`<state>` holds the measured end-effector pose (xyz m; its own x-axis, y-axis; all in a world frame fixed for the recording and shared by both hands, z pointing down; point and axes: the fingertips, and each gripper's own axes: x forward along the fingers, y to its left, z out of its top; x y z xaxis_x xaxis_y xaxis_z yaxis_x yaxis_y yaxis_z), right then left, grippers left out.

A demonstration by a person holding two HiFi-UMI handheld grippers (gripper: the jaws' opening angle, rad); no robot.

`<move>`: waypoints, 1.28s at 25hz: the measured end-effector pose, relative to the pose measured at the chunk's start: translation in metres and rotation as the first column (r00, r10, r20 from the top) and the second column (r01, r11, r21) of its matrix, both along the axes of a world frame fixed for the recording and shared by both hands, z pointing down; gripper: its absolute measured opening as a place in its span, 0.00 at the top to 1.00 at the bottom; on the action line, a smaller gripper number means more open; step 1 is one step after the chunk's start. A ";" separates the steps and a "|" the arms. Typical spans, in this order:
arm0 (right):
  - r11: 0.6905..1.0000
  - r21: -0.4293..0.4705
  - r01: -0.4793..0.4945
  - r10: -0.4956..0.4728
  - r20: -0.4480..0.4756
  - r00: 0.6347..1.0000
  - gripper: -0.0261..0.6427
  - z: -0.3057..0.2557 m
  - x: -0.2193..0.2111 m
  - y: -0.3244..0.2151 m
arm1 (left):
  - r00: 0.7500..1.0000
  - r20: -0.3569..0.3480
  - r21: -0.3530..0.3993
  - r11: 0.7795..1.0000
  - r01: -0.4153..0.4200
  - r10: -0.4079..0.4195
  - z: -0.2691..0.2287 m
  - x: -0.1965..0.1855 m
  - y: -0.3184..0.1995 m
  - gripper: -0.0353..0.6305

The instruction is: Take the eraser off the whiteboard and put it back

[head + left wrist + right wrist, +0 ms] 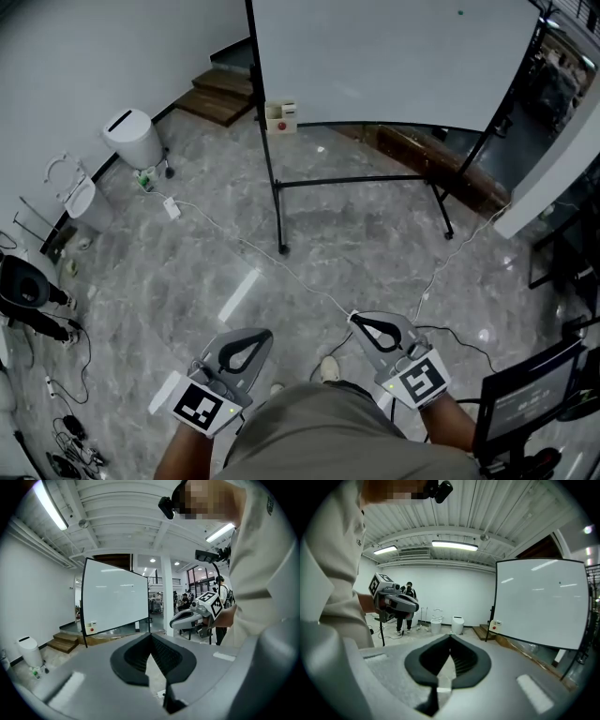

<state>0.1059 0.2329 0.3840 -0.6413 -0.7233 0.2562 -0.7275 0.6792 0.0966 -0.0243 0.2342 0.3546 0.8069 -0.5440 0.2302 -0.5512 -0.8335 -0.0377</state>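
The left gripper [265,334] and the right gripper [355,320] were both clenched, tips together, with nothing between them, held low in front of the person. The eraser [281,115], a white block with a red dot, sat at the lower left corner of the whiteboard [375,56], well apart from both grippers.

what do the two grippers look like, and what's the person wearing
The left gripper and right gripper are light grey tapering shells with black teardrop-shaped tips, each bearing a white cube of black square markers. The person wears a beige top.
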 end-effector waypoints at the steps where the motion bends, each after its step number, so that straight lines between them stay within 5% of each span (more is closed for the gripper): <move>1: 1.000 0.003 0.001 -0.001 -0.001 1.000 0.96 -0.002 -0.010 0.007 | 1.000 -0.001 0.000 1.000 -0.005 0.005 0.000 -0.006 0.007 0.94; 13: 0.998 0.058 -0.004 0.004 -0.007 1.000 0.96 -0.023 -0.102 0.075 | 1.000 -0.017 -0.016 1.000 -0.005 0.005 0.005 -0.098 0.067 0.94; 32: 0.995 0.093 -0.029 0.033 -0.042 0.999 0.96 -0.024 -0.143 0.132 | 0.997 -0.024 -0.037 0.996 -0.078 0.077 0.016 -0.127 0.120 0.94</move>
<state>-0.0371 0.3647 0.3599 -0.6080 -0.7644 0.2146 -0.7418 0.6433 0.1895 -0.1511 0.3543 0.3711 0.8515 -0.4706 0.2312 -0.4851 -0.8745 0.0064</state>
